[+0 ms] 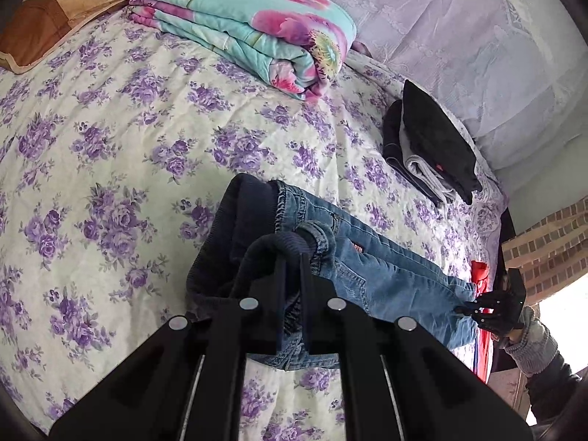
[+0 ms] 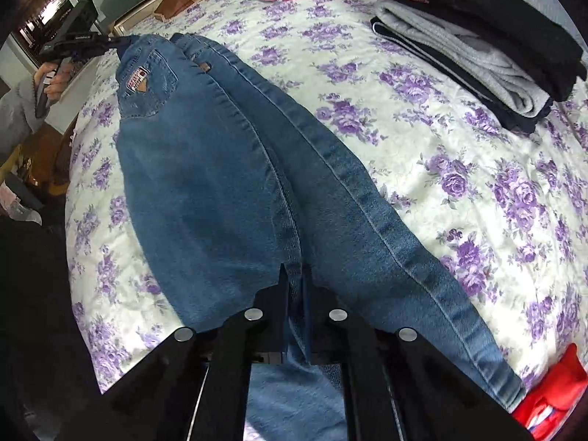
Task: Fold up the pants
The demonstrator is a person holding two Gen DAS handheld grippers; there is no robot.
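Blue jeans (image 2: pixel 235 169) with a dark ribbed waistband lie lengthwise on the flowered bed (image 1: pixel 110 139), folded leg on leg. My left gripper (image 1: pixel 293 257) is shut on the waistband (image 1: pixel 257 217) and lifts it a little. It also shows far off in the right wrist view (image 2: pixel 110 41). My right gripper (image 2: pixel 295 275) is shut on the jeans' leg fabric near the hem end. It also shows in the left wrist view (image 1: pixel 474 307) at the far end of the jeans (image 1: pixel 386 268).
A stack of folded black and grey clothes (image 1: pixel 430 147) (image 2: pixel 477 36) lies at the bed's far side. A folded flowered quilt (image 1: pixel 257 25) and a brown pillow (image 1: pixel 47 18) lie at the head. A red item (image 2: pixel 551 389) lies by the bed's edge.
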